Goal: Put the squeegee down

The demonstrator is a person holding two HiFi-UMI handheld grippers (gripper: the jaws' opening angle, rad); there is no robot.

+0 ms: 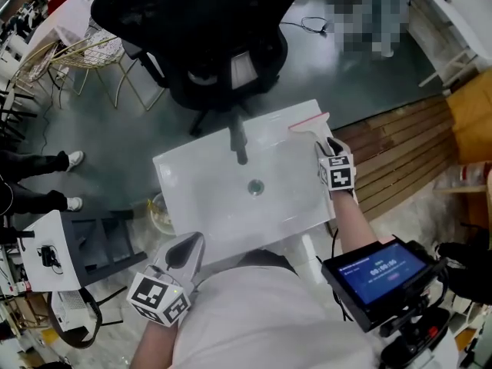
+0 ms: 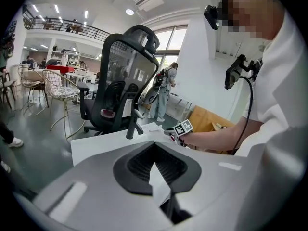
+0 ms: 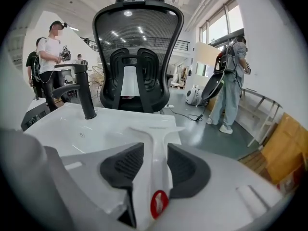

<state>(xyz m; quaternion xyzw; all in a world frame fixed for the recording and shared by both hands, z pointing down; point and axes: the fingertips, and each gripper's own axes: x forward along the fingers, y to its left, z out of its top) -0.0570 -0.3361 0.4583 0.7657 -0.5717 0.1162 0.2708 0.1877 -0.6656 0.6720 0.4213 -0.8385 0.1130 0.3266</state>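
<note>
Right gripper (image 3: 155,149): jaws stand apart. The white handle of the squeegee (image 1: 311,127) lies between them, and I see a slim gap on at least one side, so I record no clamping. The red cap on the handle end sits nearest the gripper body.

Governing relation: the squeegee's long axis runs straight along the right gripper's own line, handle near, blade far. The blade lies crosswise at the far end, over the far right corner of the washbasin (image 1: 192,167). The blade head appears to rest on the basin's flat rim. I judge the tool set down, or nearly so; withdrawal should run back along the handle to avoid dragging it.

Left gripper (image 1: 192,244): jaws together, nothing held, at the near left edge of the basin, well apart from the squeegee. The right hand is clearly the nearer.

Washbasin contents: only the drain (image 1: 255,187); the black faucet (image 1: 240,141) stands on the far rim.
</note>
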